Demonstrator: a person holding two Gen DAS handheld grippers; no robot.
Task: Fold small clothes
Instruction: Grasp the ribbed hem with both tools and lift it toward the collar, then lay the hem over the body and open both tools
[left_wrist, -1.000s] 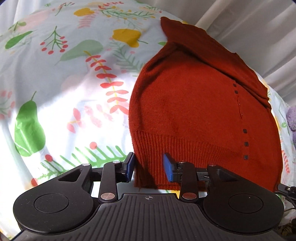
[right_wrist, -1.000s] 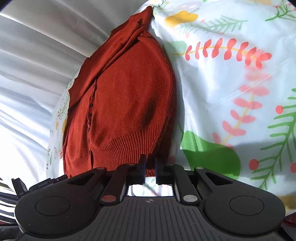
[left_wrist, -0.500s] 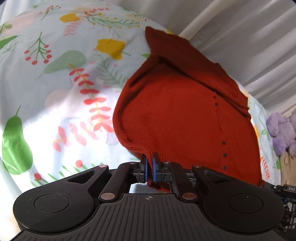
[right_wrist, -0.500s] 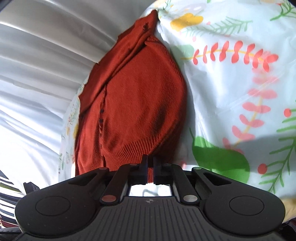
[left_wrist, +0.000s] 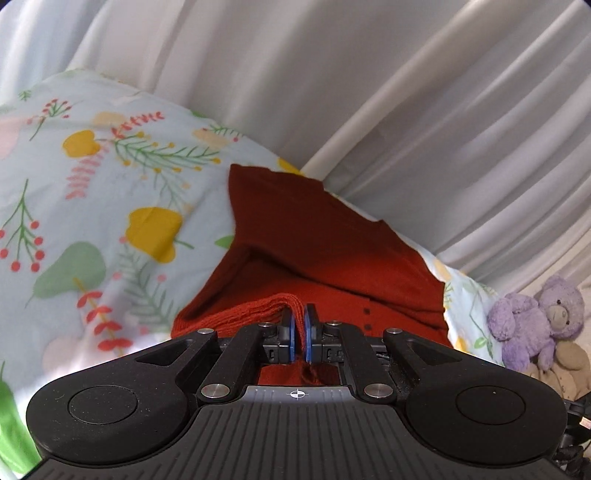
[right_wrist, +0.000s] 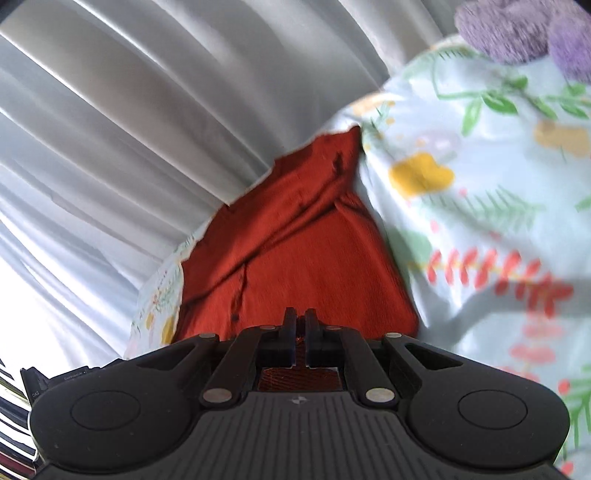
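A rust-red knit cardigan (left_wrist: 317, 254) is lying buttoned on a floral bedsheet (left_wrist: 110, 206), its ribbed hem (left_wrist: 258, 310) rising off the bed, bunched and folded upward.

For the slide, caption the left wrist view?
Left tool pinches the red cardigan hem, lifted above the floral sheet.

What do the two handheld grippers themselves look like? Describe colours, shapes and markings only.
The left gripper has a matte black ribbed body, two round discs, silver pivot rivets, a small crosshair mark and blue finger pads. The right gripper is built the same; its pads look dark.
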